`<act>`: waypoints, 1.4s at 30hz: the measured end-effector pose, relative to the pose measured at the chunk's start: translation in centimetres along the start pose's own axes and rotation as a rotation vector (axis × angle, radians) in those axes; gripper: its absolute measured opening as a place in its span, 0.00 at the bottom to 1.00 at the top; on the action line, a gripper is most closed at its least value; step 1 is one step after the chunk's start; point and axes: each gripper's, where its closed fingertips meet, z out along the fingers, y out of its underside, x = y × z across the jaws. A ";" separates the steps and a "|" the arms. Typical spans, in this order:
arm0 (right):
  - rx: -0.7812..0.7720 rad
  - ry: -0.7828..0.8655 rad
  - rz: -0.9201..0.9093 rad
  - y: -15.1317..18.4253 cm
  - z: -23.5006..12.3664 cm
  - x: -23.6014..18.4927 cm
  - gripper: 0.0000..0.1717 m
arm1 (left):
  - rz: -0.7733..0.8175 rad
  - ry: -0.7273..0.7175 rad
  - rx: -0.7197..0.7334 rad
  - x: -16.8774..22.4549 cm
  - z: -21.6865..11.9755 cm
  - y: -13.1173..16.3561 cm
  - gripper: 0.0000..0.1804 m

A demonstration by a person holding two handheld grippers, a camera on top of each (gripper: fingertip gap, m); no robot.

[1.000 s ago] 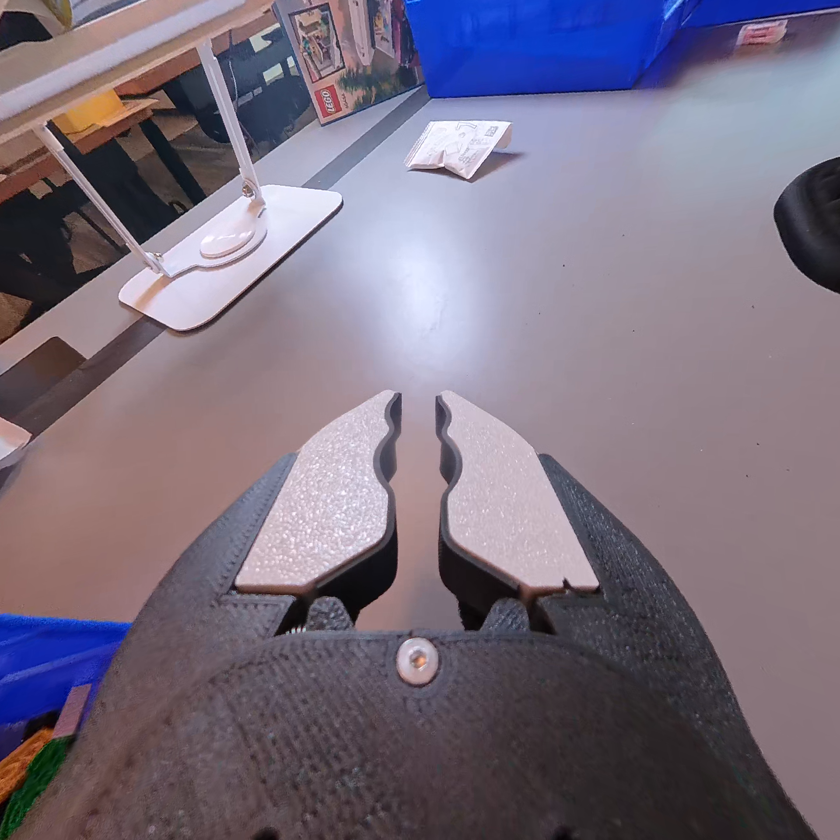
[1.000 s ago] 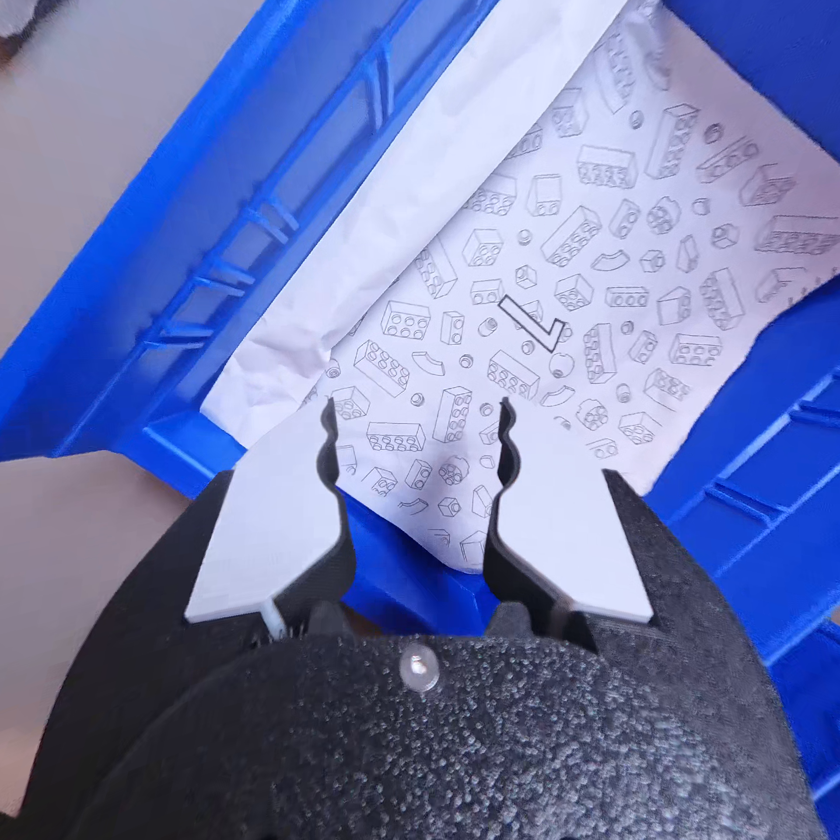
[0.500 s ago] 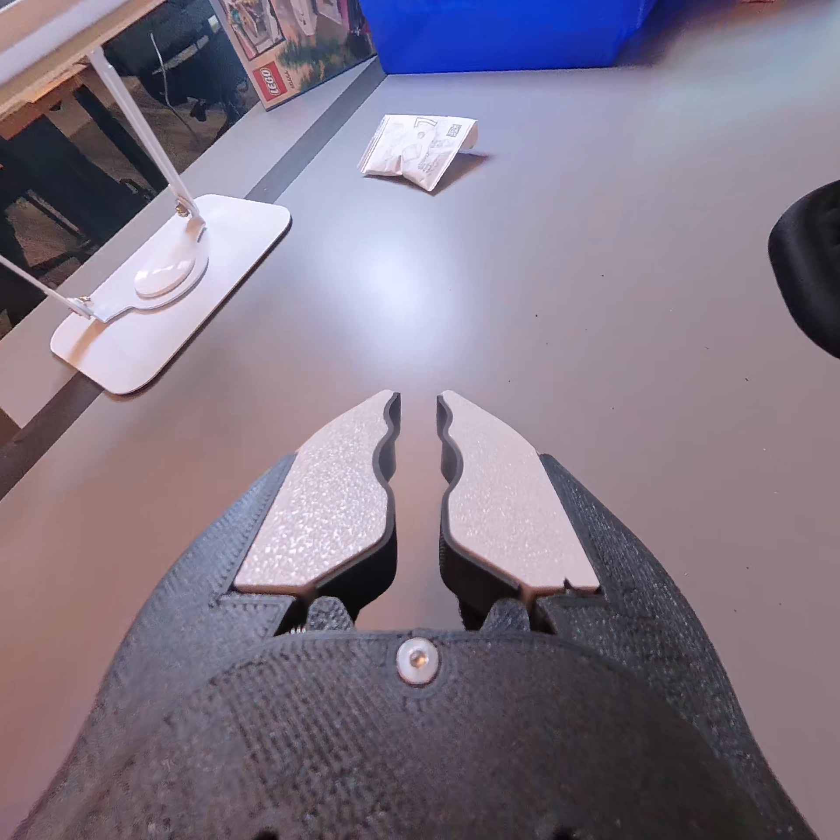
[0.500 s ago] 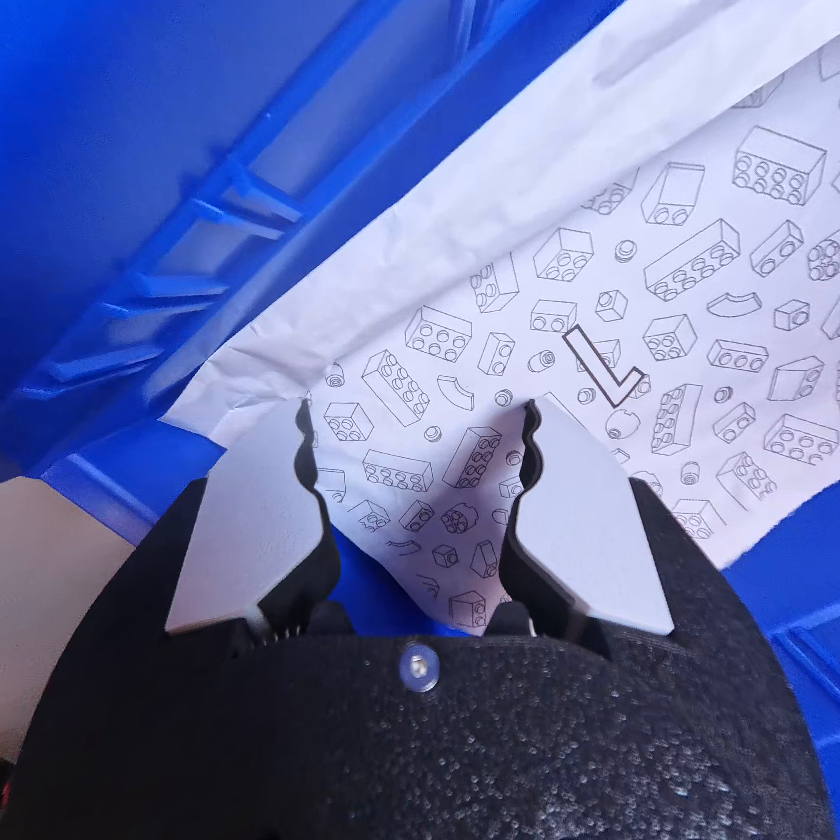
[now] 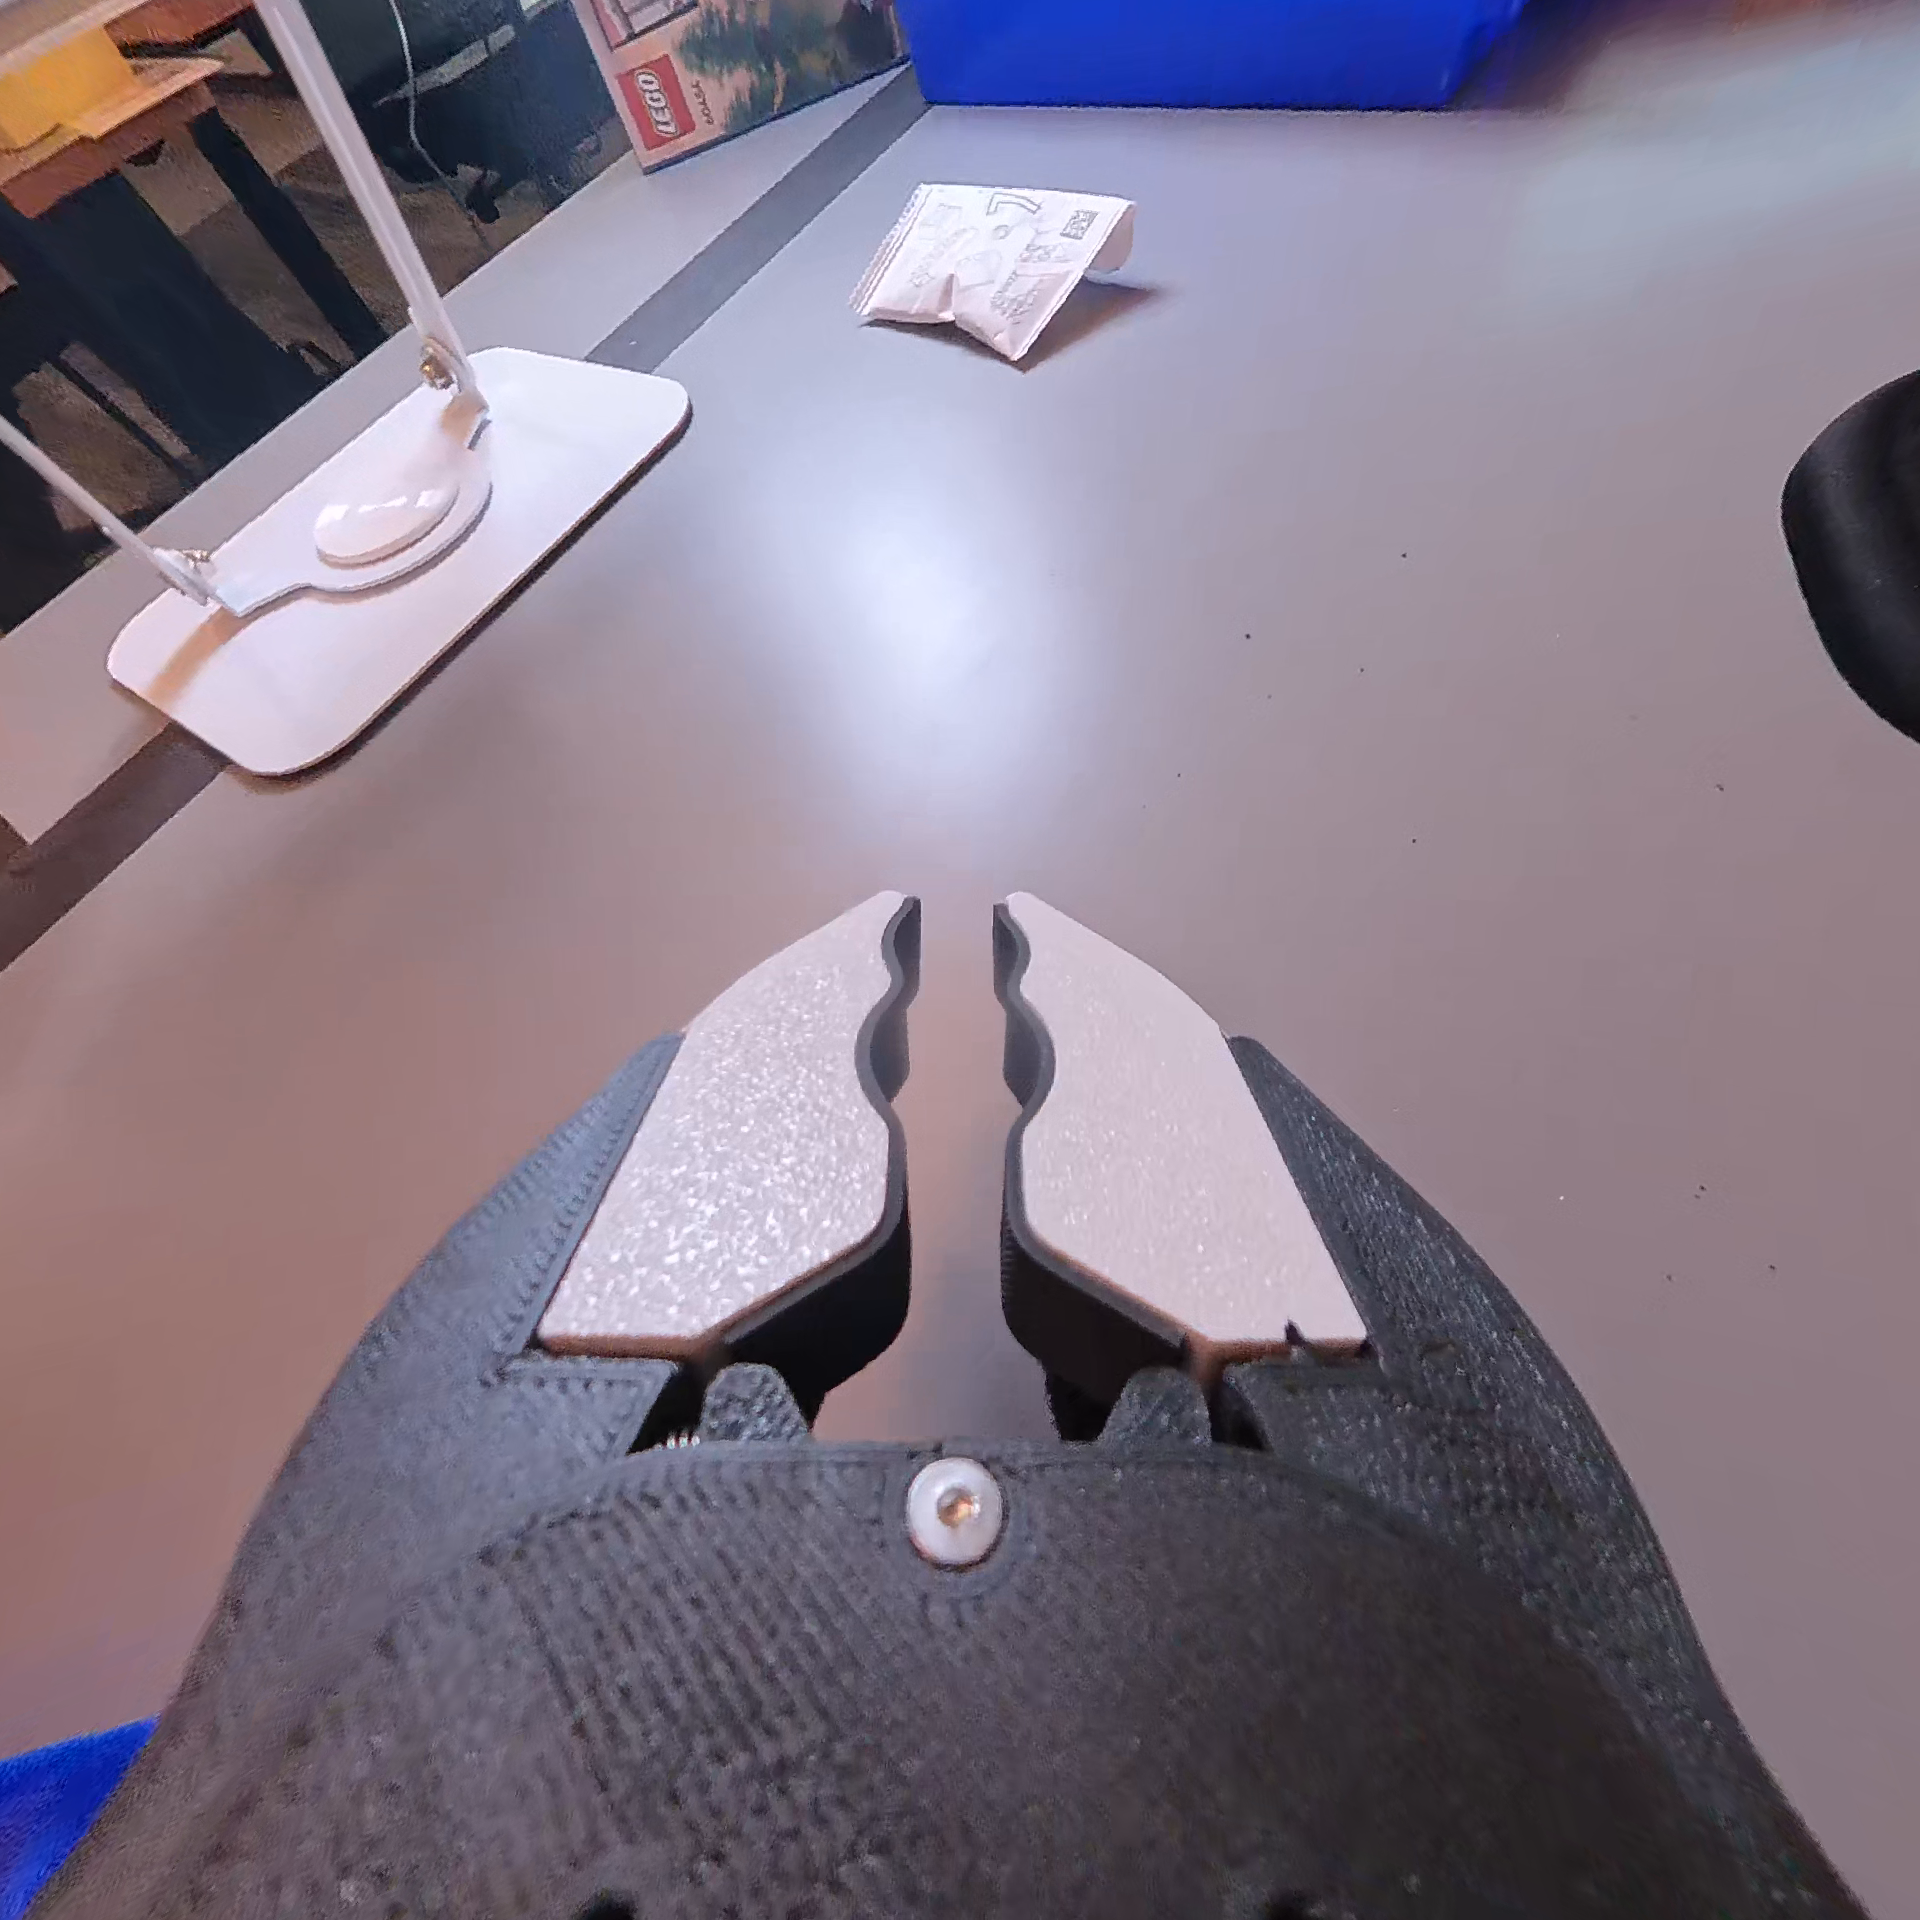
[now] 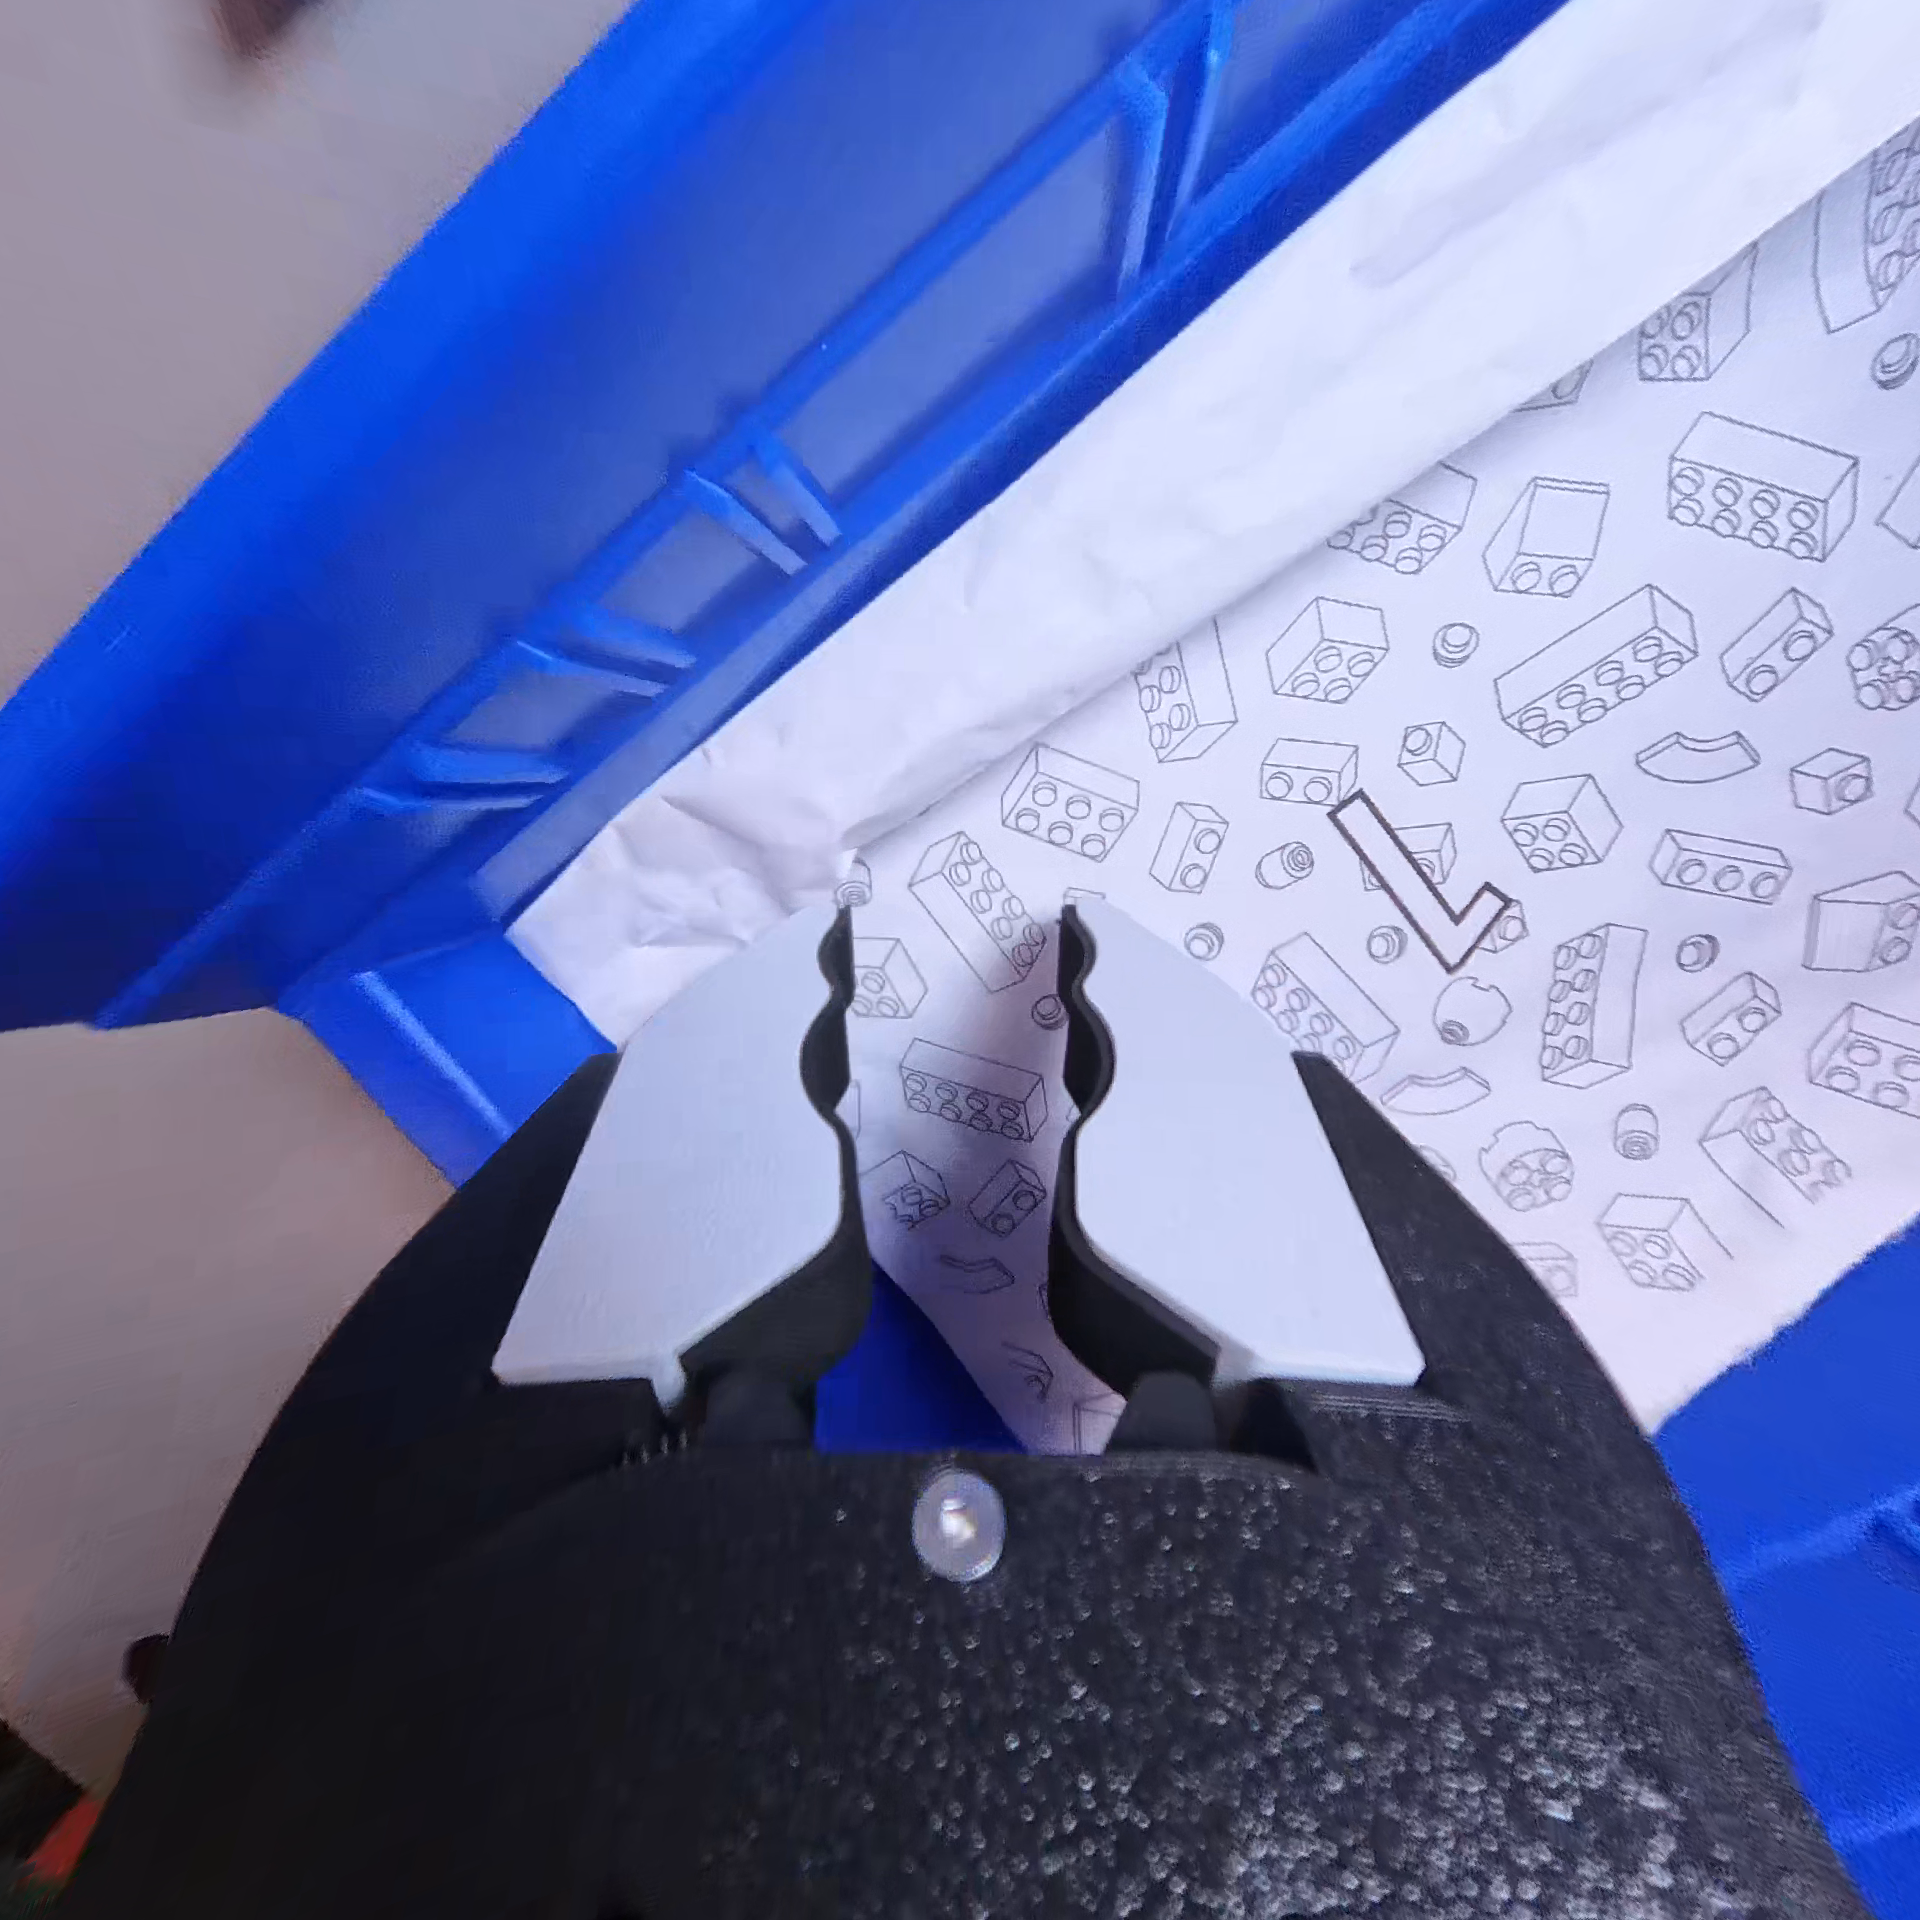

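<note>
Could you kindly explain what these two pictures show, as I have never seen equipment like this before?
Each picture comes from a camera mounted on a hand-held two-finger tool, looking forward along its fingers. The left tool hovers over a grey table, jaws slightly apart and holding nothing; ahead lie a white lamp base and a small printed paper bag. The right tool reaches into a blue crate, its fingers either side of a fold of a white paper bag printed with bricks; whether they grip it is unclear.
</note>
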 end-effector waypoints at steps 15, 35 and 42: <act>0.181 -0.053 0.022 -3.4 -2.5 -1.9 0.02 | 0.024 0.049 0.038 1.1 0.6 -1.7 0.07; -0.117 1.048 -1.540 -14.4 -3.2 -26.8 0.01 | -0.682 0.465 0.581 -3.6 -5.1 -13.7 0.37; -0.033 0.964 -1.838 -16.0 3.5 -29.5 0.01 | -0.660 0.622 0.472 -2.1 -6.2 -9.4 0.33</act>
